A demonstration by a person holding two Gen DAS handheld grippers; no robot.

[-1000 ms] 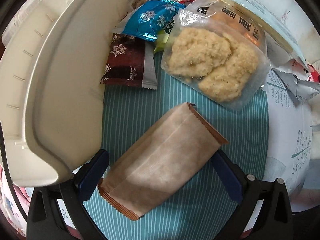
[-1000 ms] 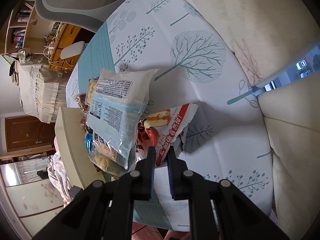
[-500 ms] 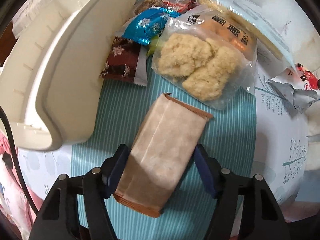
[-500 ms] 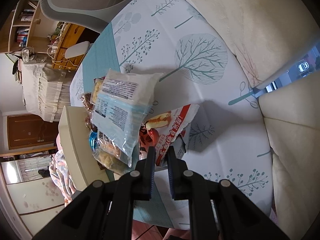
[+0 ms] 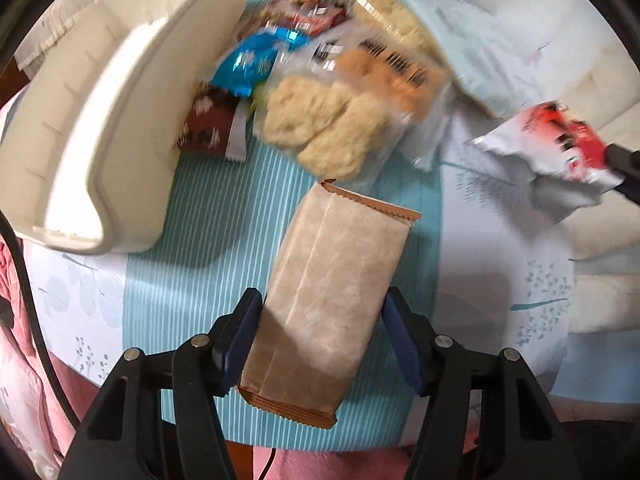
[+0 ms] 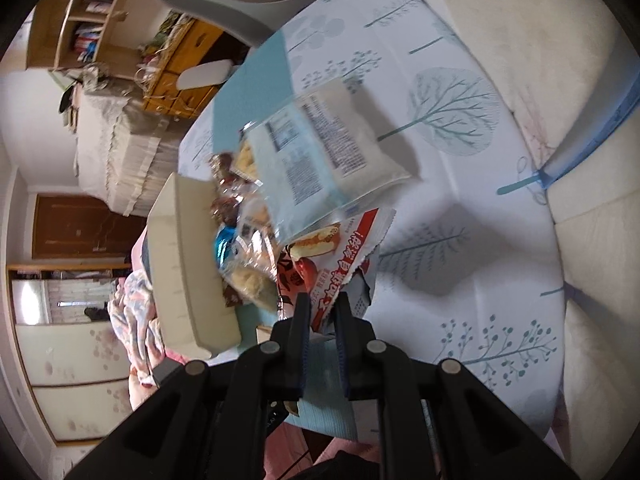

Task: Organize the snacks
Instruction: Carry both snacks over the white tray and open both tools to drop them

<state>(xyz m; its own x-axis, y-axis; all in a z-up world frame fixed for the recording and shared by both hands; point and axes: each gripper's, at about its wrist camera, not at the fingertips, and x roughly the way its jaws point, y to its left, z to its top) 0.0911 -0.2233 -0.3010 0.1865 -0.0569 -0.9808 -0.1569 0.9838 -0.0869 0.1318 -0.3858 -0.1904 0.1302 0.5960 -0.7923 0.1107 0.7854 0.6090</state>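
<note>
My left gripper (image 5: 323, 304) is shut on a brown paper snack packet (image 5: 340, 280), its blue pads pressing both long sides. The packet hangs lengthwise above the teal striped cloth (image 5: 208, 240). My right gripper (image 6: 323, 304) is shut on the edge of a red-and-white snack packet (image 6: 340, 252). That same packet (image 5: 540, 148) shows lifted at the right of the left wrist view. A cream plastic bin (image 5: 100, 120) lies to the left. Beside it is a pile: a clear bag of pale biscuits (image 5: 332, 128), a blue wrapper (image 5: 252, 64) and a dark red wrapper (image 5: 208, 128).
A large pale blue-and-white bag (image 6: 320, 160) lies on top of the pile. The tree-print tablecloth (image 6: 460, 120) stretches right toward cream cushions (image 6: 592, 240). A grey chair (image 6: 240, 4) stands at the far side. Pink fabric (image 5: 24, 360) hangs below the table's near edge.
My left gripper closed on the brown packet, lifted it and drew it back from the pile. My right gripper rose a little with the red-and-white packet.
</note>
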